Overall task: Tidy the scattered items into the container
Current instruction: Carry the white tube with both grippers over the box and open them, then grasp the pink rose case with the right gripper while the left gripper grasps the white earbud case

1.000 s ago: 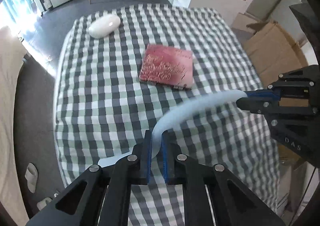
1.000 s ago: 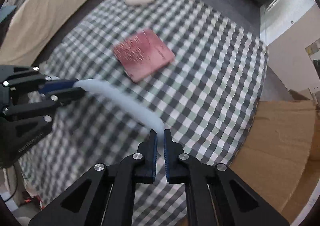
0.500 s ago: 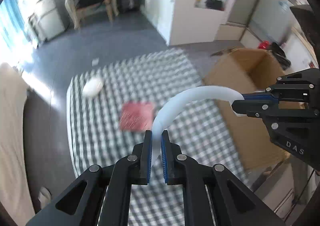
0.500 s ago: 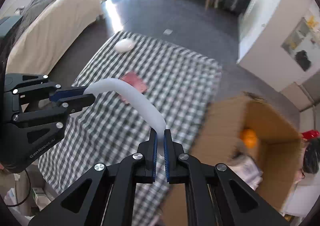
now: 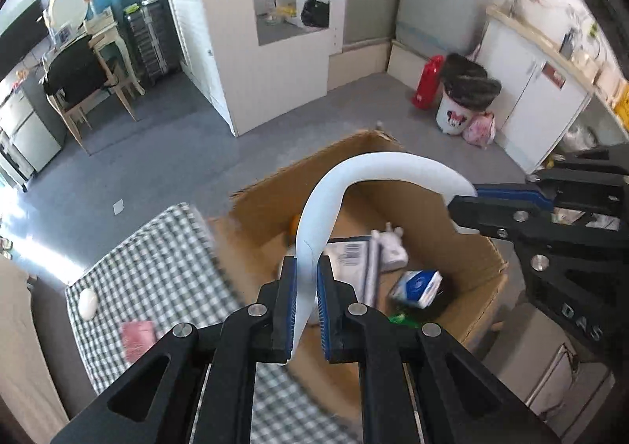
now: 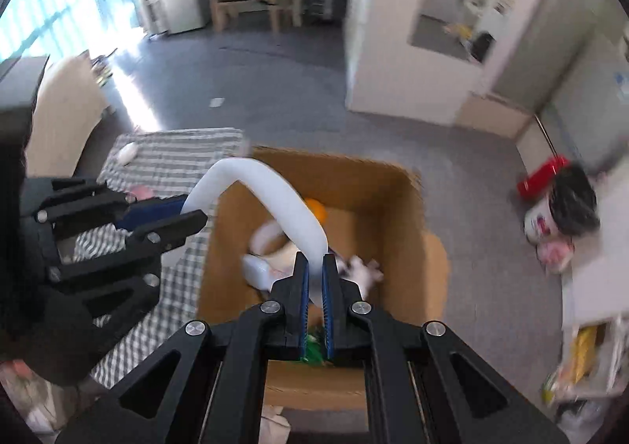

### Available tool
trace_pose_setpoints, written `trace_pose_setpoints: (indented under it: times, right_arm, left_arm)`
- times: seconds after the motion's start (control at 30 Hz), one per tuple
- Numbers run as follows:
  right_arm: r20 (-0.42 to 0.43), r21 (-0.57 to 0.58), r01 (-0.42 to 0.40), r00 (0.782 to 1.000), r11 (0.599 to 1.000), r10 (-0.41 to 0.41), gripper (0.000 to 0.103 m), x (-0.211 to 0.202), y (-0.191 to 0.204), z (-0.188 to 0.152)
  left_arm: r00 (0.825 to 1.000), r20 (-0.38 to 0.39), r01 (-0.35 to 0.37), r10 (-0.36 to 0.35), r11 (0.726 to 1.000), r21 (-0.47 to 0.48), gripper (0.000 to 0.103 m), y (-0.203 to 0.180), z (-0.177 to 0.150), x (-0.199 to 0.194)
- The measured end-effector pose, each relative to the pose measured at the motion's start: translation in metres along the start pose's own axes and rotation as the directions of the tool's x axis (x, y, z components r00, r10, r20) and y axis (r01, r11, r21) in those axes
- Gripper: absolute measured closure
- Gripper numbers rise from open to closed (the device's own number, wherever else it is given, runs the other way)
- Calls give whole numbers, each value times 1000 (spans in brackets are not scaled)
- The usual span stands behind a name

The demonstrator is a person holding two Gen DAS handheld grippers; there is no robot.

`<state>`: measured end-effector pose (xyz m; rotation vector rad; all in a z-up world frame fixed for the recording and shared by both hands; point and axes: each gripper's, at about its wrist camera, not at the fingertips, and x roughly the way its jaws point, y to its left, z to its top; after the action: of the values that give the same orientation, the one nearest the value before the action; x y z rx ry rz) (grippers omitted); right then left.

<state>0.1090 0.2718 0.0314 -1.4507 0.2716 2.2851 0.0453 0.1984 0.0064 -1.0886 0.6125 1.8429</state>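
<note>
A pale flexible strip (image 5: 355,177) arches between the two claws, above the open cardboard box (image 5: 483,247). The left gripper (image 5: 306,288) is closed on one end, the strip rising straight out from between its pads. The right gripper (image 6: 314,279) is clamped on the other end. On the checked cloth (image 5: 165,271), beside the box, a white oval object (image 5: 87,303) lies near the far edge and a red booklet (image 5: 137,336) just nearer.

Both grippers (image 5: 306,298) (image 6: 314,298) clamped, raised.
</note>
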Motion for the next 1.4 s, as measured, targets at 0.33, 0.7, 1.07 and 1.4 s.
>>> trace_pose_setpoints:
  times: [0.33,0.7,1.07,1.4]
  right_arm:
    - [-129,143,-25,991,989,44,77,80,-67,-38]
    - [-87,214,-3,996,977,22,21,71,-84,-32]
    - [14,144,-96,995,985,95,21,27,-48,14]
    - [55,-43,-359,931,932,361,21,38,87,69]
  left_arm:
    - [981,-183,-71,63,997,-38,74,-51,-22,95]
    - [971,-200,-162,132,977,-141,0,-23,-12,88]
    - [977,-93,-208,191,947,-245,0,40,-10,18]
    - [917,-223,-393,331,851,-349,0,196,-118,7]
